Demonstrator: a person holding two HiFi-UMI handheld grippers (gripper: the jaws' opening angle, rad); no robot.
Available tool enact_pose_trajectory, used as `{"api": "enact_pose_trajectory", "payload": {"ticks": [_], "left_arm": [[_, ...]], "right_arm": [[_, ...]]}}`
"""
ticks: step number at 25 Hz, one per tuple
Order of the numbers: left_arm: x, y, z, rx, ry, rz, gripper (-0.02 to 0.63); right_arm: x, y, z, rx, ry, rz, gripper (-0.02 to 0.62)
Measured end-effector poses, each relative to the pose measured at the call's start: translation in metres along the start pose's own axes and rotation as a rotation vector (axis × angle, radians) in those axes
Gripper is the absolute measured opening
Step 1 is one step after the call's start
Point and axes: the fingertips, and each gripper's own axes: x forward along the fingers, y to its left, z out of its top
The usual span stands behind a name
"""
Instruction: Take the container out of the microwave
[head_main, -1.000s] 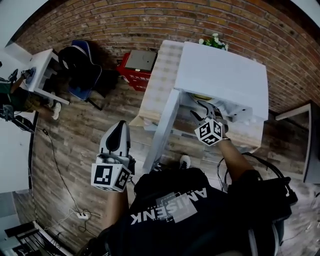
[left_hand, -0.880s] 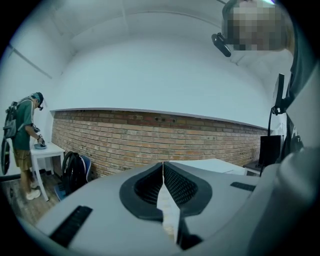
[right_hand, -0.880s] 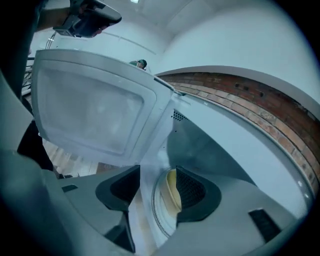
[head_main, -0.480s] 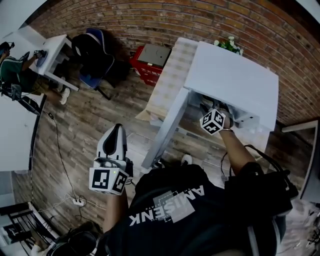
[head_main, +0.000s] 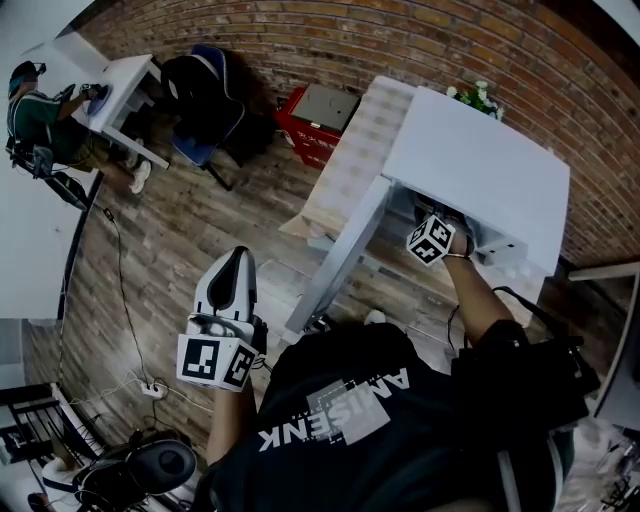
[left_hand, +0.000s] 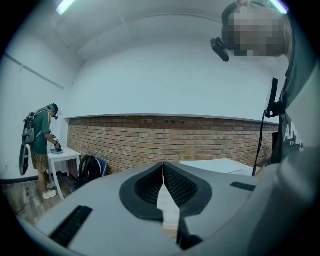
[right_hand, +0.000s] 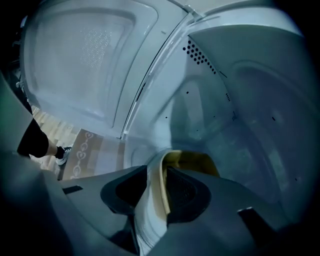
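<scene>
While I stand at the table, the largest surfaces in view are the brick wall (head_main: 300, 40) behind it and the plank floor (head_main: 180, 240) under me. The table (head_main: 345, 170) carries a checked cloth and bears the white microwave (head_main: 480, 170), which sits at its right-hand end in the head view. A small plant (head_main: 478, 97) shows behind the microwave, against the wall. Left of the table stand a red box (head_main: 320, 125) and a blue chair (head_main: 205, 95) with a dark bag on it. Farther left, another person (head_main: 40, 110) stands at a white side table (head_main: 120, 85).

The microwave door (head_main: 335, 262) is swung wide open, toward me and to the left. The right gripper view shows its inner face at upper left and the pale cavity at right.

My left tongs (head_main: 235, 258) hang well apart from the microwave, over the floor at my left side, pointing roughly level toward the brick wall. Their jaws are together, pad against pad, with nothing between them.

My right tongs (right_hand: 160, 175) reach down into the cavity. In the head view only their marker cube shows at the opening. Their jaws have just been closing and now clamp the rim of the container (right_hand: 192, 161), with one pad on the white outer wall and the other on the yellow inner wall. The container is inside the microwave, near the front of the cavity.
</scene>
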Motion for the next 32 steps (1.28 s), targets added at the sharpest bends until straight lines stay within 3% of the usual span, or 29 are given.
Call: {"api": "enact_pose_trajectory", "payload": {"ticks": [5, 22, 27, 32], "left_arm": [[-0.010, 0.009, 0.006, 0.008, -0.009, 0.025, 0.015], [-0.013, 0.020, 0.014, 0.054, -0.015, -0.007, 0.014], [-0.002, 0.018, 0.016, 0.105, -0.013, -0.064, 0.014], [0.015, 0.014, 0.021, 0.077, -0.038, -0.123, 0.014]], "right_arm": [[0.002, 0.000, 0.002, -0.039, 0.012, -0.024, 0.086], [-0.018, -0.001, 0.010, 0.055, -0.028, -0.014, 0.048], [-0.039, 0.012, 0.026, 0.134, -0.085, 0.031, 0.048], [-0.057, 0.027, 0.035, 0.160, -0.099, 0.047, 0.048]]}}
